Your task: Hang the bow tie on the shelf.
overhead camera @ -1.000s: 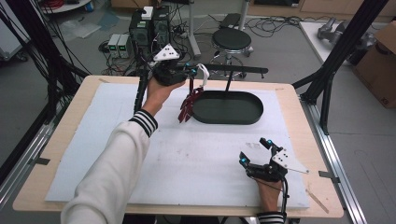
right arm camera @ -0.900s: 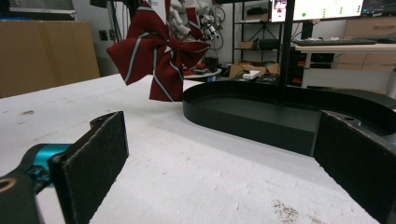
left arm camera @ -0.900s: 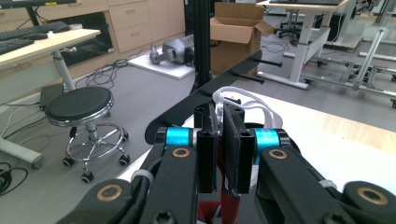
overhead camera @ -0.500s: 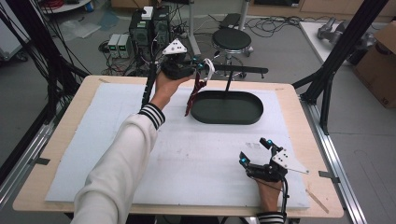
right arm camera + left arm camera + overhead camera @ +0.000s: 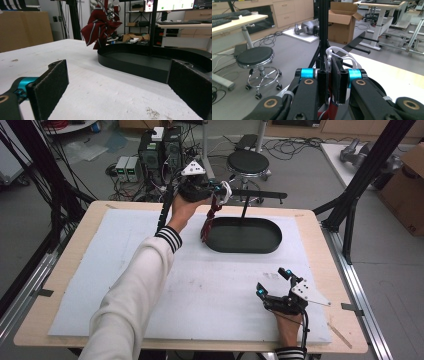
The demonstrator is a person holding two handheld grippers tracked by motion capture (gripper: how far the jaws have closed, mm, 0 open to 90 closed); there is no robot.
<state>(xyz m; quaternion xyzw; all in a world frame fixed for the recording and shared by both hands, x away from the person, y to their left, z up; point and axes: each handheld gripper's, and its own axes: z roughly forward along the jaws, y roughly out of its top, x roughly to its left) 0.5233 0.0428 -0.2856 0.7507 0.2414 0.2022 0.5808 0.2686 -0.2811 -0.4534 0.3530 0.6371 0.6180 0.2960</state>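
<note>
- Upper centre-left of the high view: the left gripper has travelled up the frame and a little right since a second ago, from beside the near-left rim of the black oval stand base to above its far-left edge.
- Its jaws are clamped on a dark red striped bow with a white loop. The left gripper view shows the bow pinched between the pads, white cord looping just past them.
- The bow hangs off the table, its tail over the base's left rim; the right gripper view shows it dangling above that rim.
- Centre: the stand's horizontal bar sits just right of the gripper, so hanging the bow on it looks like the next step.
- Lower right: the right gripper rests on the white mat, jaws wide apart and empty, unmoved.
</note>
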